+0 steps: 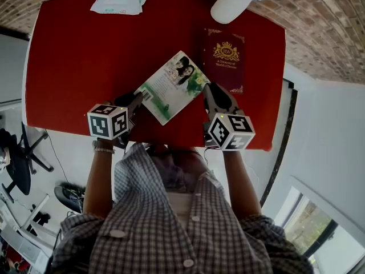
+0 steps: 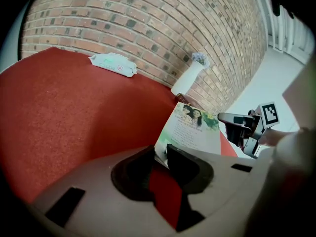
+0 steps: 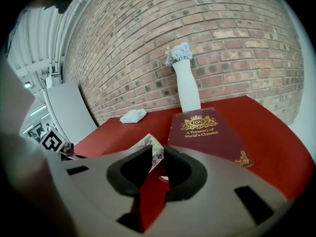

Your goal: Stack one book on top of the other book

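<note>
Two books: thin book (image 1: 174, 87) w/ a green-and-white cover, and red book (image 1: 225, 59) w/ a gold crest, both over the red table (image 1: 74, 56).
Thin book: askew near my edge of the table, far corner just beside the red book's near-left corner. Can't tell if they touch.
Left gripper (image 1: 138, 99): clenched on the thin book's near-left corner; in the left gripper view the corner (image 2: 192, 130) runs in between my jaws.
Right gripper (image 1: 208, 90): clenched on the same book's right-hand corner, seen between the jaws in the right gripper view (image 3: 148, 147).
Red book: flat, nothing on top, so the stack is not done yet.
Risk 1: I only hold corners. The soft cover may bend or slip out if my hands go at diff. speeds.
Risk 2: if my hands pull apart or twist against each other, the cover could crease or tear.
Risk 3: the vase (image 1: 231, 4) stands just behind the red book. A swing too far fwd could knock it over.
Risk 4: set down crooked, the thin book overhangs and may slide off, or it may shove the red book toward the table's right edge.
Vase: white, upright, holds pale flowers (image 3: 178, 52). Water inside? Can't tell.
Wipes pack (image 1: 120, 0): far-left of the table, flap shut, contents not seen, well apart from the books.
</note>
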A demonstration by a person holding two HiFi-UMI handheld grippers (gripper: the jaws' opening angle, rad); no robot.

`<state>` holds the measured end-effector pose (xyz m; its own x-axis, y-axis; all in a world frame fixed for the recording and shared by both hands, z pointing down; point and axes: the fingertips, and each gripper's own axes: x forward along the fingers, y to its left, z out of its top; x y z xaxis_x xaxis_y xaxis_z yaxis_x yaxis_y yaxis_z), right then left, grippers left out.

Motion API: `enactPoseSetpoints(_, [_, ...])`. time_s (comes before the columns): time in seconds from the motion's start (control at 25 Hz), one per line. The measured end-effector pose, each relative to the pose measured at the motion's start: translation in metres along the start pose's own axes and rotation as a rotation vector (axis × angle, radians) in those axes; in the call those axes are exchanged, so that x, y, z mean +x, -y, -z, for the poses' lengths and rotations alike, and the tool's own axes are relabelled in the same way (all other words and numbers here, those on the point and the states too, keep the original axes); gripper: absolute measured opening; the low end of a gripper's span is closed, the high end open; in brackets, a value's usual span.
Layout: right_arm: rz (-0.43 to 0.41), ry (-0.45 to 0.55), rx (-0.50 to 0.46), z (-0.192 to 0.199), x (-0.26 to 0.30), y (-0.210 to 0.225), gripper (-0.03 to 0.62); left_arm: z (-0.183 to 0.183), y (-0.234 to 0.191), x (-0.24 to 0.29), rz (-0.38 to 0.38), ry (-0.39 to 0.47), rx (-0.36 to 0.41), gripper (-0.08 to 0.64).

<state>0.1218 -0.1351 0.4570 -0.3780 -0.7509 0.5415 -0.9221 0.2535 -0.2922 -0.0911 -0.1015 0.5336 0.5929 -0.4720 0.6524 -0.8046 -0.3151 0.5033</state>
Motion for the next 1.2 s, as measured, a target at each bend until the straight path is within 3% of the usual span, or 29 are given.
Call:
enactPoseSetpoints(0.52, [0.049, -0.012, 0.072, 0.02, -0.003, 0.02, 0.087, 0.002, 0.003, 0.005, -0.004, -0.015, 0.015, 0.091])
enactPoseSetpoints(0.84, [-0.069, -0.109, 0.186, 0.067, -0.009, -0.023, 0.187, 0.001, 0.004, 0.005, 0.003, -0.016, 0.009, 0.091])
enactPoseSetpoints(1.2, [-0.114, -0.167, 0.304, 0.091, 0.008, -0.044, 0.193, 0.002, 0.004, 0.004, 0.006, -0.019, 0.008, 0.091])
